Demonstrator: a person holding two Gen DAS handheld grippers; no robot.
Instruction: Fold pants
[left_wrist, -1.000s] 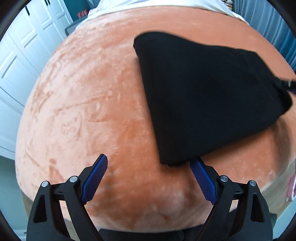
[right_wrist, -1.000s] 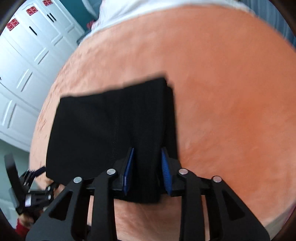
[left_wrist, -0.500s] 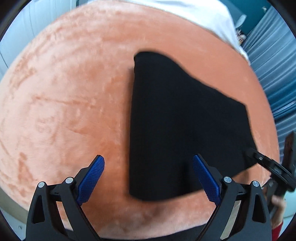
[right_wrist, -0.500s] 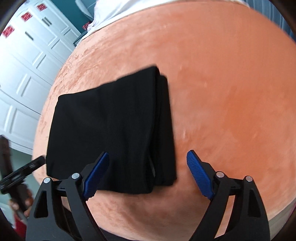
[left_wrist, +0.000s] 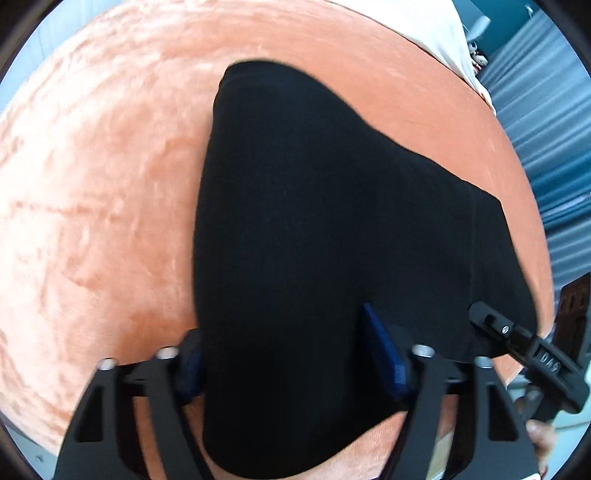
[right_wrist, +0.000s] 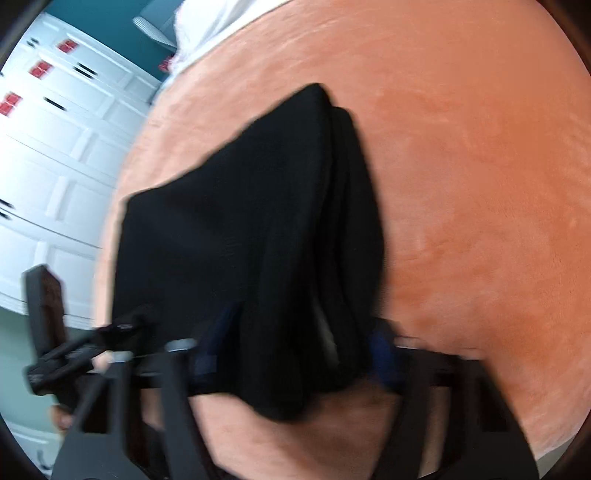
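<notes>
Both the left tool (left_wrist: 284, 362) and right tool (right_wrist: 299, 347), spread, straddle the near edge of the folded pants (left_wrist: 332, 221) (blurred, seemingly not yet pinched), so closing precedes the next fold.

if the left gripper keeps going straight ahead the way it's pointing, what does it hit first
The folded black pants. The left gripper already has their near edge between its fingers, so almost at once; beyond lies only the orange blanket.
</notes>
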